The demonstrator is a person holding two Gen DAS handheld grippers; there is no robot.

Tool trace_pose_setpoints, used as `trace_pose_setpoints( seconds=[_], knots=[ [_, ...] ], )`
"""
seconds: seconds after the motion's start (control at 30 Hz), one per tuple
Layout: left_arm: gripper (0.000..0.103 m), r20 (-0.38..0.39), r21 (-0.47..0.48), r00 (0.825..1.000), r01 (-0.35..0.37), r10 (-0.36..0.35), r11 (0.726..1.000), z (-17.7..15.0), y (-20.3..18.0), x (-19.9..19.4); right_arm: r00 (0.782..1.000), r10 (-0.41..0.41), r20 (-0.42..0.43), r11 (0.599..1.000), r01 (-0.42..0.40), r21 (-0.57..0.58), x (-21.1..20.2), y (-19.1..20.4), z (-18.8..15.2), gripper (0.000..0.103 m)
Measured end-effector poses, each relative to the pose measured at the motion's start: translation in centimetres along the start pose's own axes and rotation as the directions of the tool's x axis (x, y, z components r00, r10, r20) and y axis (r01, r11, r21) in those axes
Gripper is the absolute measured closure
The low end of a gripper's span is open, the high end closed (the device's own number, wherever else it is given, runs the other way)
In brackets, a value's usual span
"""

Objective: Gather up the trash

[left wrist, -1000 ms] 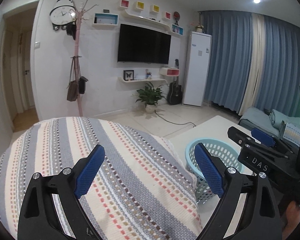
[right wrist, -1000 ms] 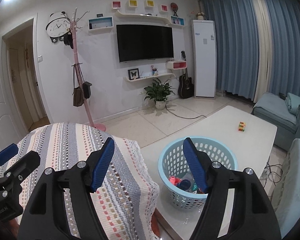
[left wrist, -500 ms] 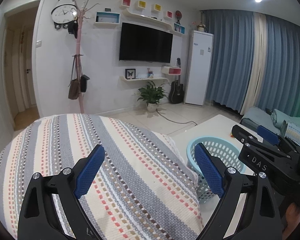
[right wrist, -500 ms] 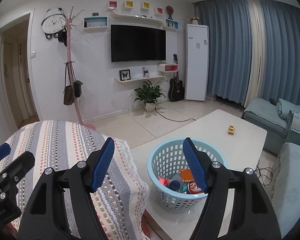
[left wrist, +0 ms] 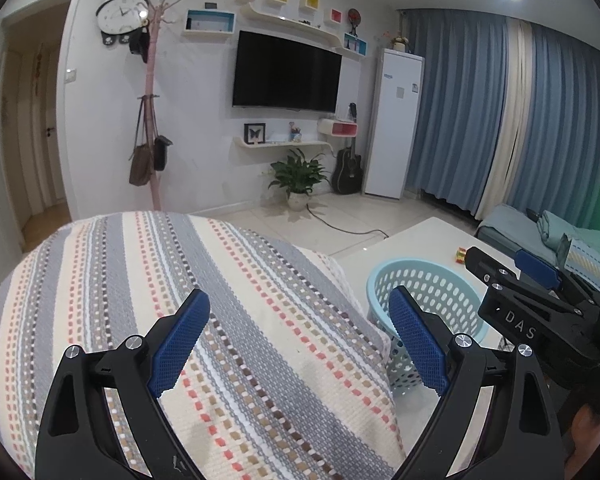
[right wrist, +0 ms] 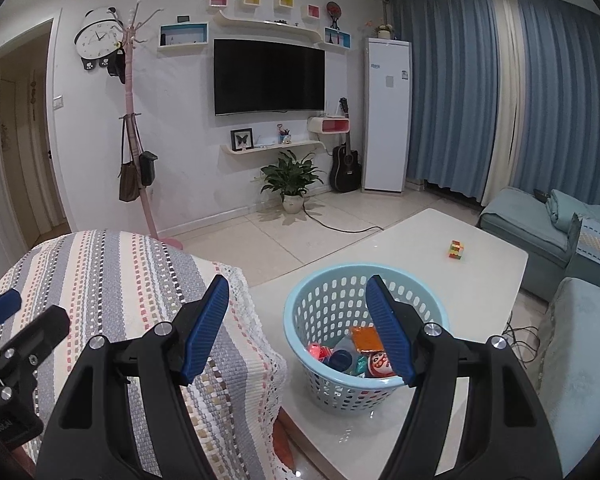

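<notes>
A light blue perforated basket [right wrist: 332, 292] stands on the white coffee table [right wrist: 480, 276] and holds several pieces of trash [right wrist: 364, 354]: an orange packet, a dark cap, colourful wrappers. My right gripper [right wrist: 294, 320] is open and empty, held above and in front of the basket. My left gripper [left wrist: 300, 332] is open and empty over the striped cloth [left wrist: 180, 280], with the basket [left wrist: 428, 280] to its right. The right gripper's body [left wrist: 540, 304] shows at the right of the left wrist view.
A small multicoloured cube [right wrist: 456, 249] lies on the table's far side. The striped cloth [right wrist: 120, 280] covers furniture left of the table. A teal sofa [right wrist: 540, 232] stands at the right. A plant [right wrist: 292, 180], guitar and coat rack [right wrist: 134, 140] line the far wall.
Both grippers have risen and shifted a little, so the basket's contents show more fully in the right wrist view. Both stay open and empty.
</notes>
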State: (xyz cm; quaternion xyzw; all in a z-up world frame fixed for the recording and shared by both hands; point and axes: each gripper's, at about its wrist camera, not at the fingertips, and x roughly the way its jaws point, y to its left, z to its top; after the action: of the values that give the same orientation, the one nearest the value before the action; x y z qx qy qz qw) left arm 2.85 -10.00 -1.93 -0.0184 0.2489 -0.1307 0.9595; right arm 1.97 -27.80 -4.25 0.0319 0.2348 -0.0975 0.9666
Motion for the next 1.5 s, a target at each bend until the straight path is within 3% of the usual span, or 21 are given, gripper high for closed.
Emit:
trace_pose_setpoints(
  seconds=[0.33,1.5],
  knots=[
    [0.015,-0.015,-0.032,0.998,0.054,-0.055,0.998,-0.05,0.28,0.09,1.0,0.031,-0.001,1.0,-0.031,0.002,-0.17,0.39,-0.11,0.036],
    [0.015,-0.017,-0.026,0.998,0.052,-0.053,0.998,-0.01,0.18,-0.09,1.0,0.03,-0.001,1.0,-0.03,0.008,-0.25,0.19,-0.04,0.036]
  ],
)
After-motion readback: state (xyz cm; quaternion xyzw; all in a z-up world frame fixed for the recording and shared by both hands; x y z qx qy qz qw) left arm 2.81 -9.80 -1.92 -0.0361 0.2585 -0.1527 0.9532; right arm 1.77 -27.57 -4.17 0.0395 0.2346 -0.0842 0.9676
